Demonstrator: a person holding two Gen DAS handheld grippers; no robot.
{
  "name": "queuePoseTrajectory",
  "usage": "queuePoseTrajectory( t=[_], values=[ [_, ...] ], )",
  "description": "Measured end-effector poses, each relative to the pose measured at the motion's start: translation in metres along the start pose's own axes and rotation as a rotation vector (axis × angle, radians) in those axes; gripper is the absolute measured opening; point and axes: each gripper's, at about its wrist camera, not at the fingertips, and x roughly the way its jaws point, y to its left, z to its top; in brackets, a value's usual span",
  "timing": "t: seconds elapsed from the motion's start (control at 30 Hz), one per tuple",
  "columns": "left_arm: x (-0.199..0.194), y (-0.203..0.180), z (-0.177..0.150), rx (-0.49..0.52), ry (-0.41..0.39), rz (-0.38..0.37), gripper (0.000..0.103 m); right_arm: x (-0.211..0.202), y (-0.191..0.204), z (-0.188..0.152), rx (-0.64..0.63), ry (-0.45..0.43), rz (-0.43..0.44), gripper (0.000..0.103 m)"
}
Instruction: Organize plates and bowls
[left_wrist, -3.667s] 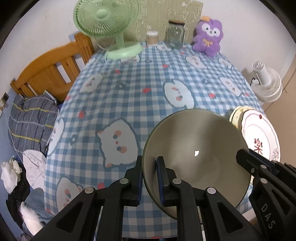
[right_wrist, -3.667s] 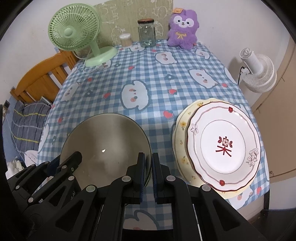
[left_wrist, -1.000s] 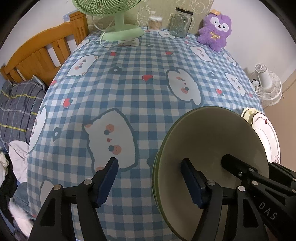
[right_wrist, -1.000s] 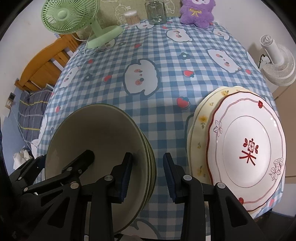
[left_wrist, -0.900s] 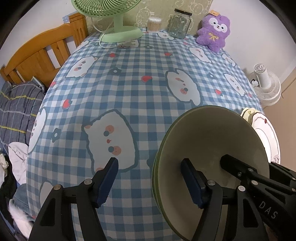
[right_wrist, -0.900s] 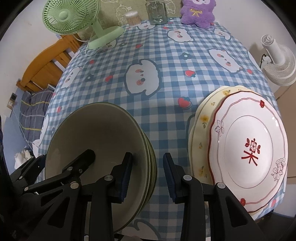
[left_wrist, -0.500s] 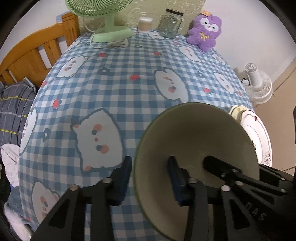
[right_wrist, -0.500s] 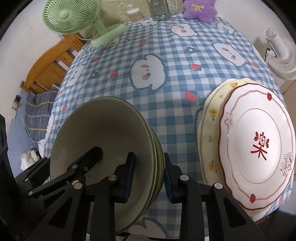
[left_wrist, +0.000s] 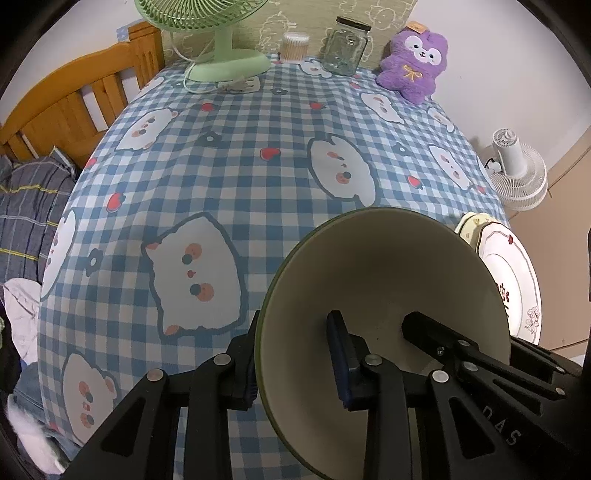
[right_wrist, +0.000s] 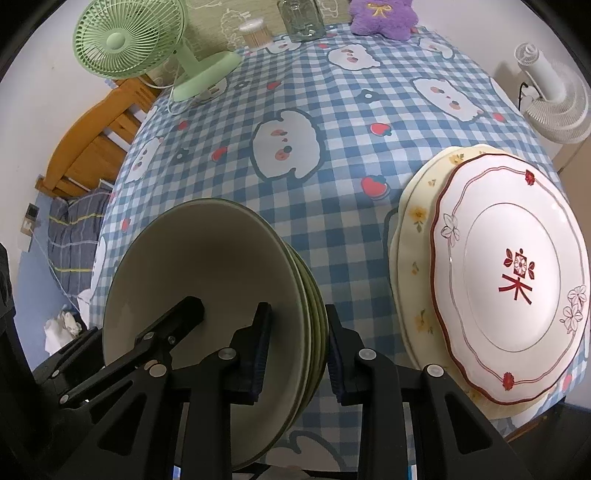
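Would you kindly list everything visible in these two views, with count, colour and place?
bowls: a nested stack, olive green, near table edge, between both grippers
plates: two stacked, white with red trim on cream, right of bowls
tablecloth: one, blue-white check, covering the table
desk fan: one, green, far left
jar: one, clear glass, far edge
swab tub: one, clear, beside jar
plush toy: one, purple, far right
floor fan: one, white, off the table's right side
left gripper: black, straddling the bowls' left rim
right gripper: black, straddling the right rim
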Motion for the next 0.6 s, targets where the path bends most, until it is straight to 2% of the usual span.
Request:
queuePoseTrajectory(
  t=[0.6],
  values=[
    [-0.018, -0.001, -0.002, 0.038, -0.029, 0.018, 0.027, -0.015, 0.012, -0.005, -0.024, -0.033, -0.036, 0.032]
  ],
)
